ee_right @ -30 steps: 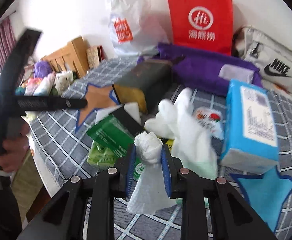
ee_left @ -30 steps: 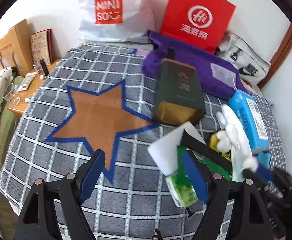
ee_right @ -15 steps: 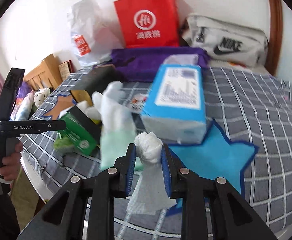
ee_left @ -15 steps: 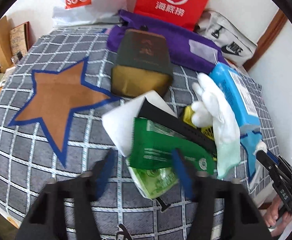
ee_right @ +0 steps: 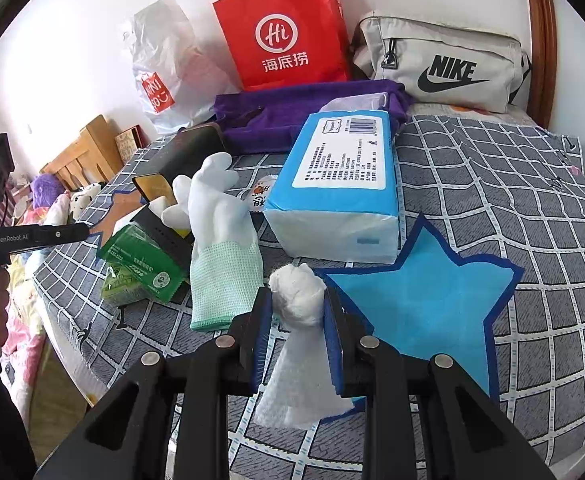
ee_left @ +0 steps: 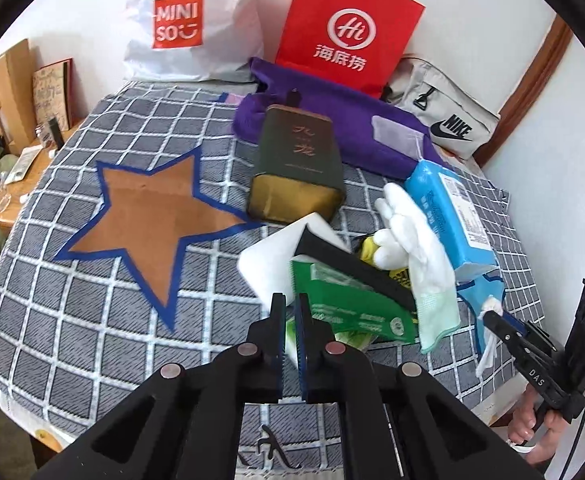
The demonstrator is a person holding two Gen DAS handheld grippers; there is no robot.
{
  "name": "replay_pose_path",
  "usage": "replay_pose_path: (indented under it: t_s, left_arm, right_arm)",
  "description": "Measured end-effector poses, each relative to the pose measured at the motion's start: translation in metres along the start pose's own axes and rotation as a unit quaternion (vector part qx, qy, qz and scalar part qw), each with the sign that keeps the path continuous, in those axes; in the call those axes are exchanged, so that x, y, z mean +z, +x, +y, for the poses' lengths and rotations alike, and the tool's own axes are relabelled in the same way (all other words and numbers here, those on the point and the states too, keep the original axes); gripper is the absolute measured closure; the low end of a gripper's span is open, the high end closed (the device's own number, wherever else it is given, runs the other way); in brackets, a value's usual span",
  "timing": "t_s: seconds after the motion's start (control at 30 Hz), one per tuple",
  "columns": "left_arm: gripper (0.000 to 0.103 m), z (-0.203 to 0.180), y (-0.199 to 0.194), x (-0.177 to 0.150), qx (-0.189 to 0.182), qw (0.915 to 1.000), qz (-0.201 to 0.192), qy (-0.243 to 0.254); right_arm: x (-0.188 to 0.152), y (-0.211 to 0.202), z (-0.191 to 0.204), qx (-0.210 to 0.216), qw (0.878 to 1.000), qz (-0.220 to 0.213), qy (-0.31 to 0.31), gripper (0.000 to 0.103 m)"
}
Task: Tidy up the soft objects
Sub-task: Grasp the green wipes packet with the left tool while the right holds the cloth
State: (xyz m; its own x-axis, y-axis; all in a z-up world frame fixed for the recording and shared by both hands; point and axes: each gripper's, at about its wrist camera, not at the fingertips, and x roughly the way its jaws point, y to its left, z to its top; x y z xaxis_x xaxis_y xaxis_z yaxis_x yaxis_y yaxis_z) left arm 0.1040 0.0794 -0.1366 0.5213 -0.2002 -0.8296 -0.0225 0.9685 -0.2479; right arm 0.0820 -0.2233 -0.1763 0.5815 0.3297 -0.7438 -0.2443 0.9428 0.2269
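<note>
My right gripper (ee_right: pixel 296 294) is shut on a crumpled white cloth (ee_right: pixel 298 312), whose tail hangs below the pads. It hovers over the near edge of a blue felt star (ee_right: pixel 432 308) on the checked bedspread. My left gripper (ee_left: pixel 290 299) is shut with nothing between its blue pads, just above a pile. The pile holds a green packet (ee_left: pixel 352 308), a white foam block (ee_left: pixel 272 256), a black strap (ee_left: pixel 356 264) and a white glove (ee_left: pixel 412 248). A brown felt star (ee_left: pixel 152 220) lies to the left of that pile.
A blue tissue pack (ee_right: pixel 344 184) lies behind the blue star, and a dark tin (ee_left: pixel 296 164) and a purple towel (ee_left: pixel 332 120) lie further back. Red, white and grey bags line the wall. The bed edge runs close below both grippers, with a wooden nightstand (ee_left: pixel 16 184) left.
My left gripper's jaws have gone from wide open to shut, empty, over the pile. My right gripper carried the white cloth rightward from above the pile to the blue star.
</note>
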Motion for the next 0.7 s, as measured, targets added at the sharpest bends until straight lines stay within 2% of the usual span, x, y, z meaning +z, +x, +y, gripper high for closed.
replay_pose_path:
  t_s: [0.1,0.23,0.3,0.33,0.43,0.57,0.7]
  left_arm:
    - [0.098,-0.004,0.002,-0.005,0.003,0.9999,0.009,0.009]
    - [0.094,-0.016,0.008,-0.014,-0.033,0.9990,0.031,0.004]
    - [0.072,-0.021,0.014,-0.016,-0.057,0.9974,0.044,-0.007]
    - [0.068,-0.024,0.017,-0.018,-0.061,0.9970,0.047,-0.008]
    - [0.067,-0.027,0.027,-0.019,-0.056,0.9967,0.054,-0.023]
    - [0.066,-0.023,0.044,-0.018,-0.078,0.9921,0.072,-0.066]
    - [0.064,-0.024,0.055,-0.017,-0.068,0.9912,0.072,-0.088]
  right_arm:
    - [0.000,-0.002,0.001,-0.005,1.000,-0.002,-0.001,0.078]
    - [0.000,-0.007,-0.001,-0.014,1.000,-0.007,0.000,0.078]
    - [0.000,-0.009,-0.003,-0.018,1.000,-0.009,0.002,0.078]
    - [-0.001,-0.010,-0.004,-0.017,1.000,-0.010,0.003,0.078]
    - [-0.002,-0.012,-0.007,-0.018,1.000,-0.012,0.005,0.078]
    - [-0.004,-0.010,-0.012,-0.011,1.000,-0.007,0.007,0.078]
    - [-0.005,-0.006,-0.013,-0.005,1.000,-0.002,0.003,0.078]
